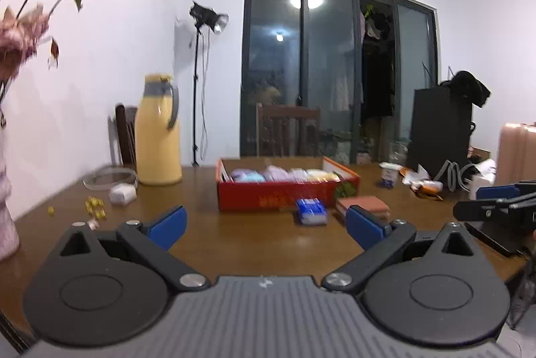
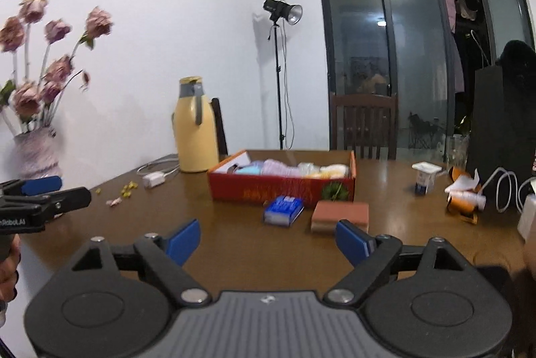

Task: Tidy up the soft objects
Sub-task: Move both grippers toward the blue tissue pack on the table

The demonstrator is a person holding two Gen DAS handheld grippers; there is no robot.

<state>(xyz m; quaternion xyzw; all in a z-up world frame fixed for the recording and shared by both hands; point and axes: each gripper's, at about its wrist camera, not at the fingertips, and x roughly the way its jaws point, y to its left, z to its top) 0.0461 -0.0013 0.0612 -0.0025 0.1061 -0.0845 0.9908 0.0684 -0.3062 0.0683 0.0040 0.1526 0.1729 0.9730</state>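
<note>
Right wrist: cluttered wooden table [image 2: 234,244]

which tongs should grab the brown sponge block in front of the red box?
Right, probably. The sponge block sits just ahead of the right tongs, by their right finger. Both tongs are open and empty, but the left tongs face the blue packet instead. The red box lies just behind.

Red box [image 2: 281,188] lettering is too blurred to read.
</note>
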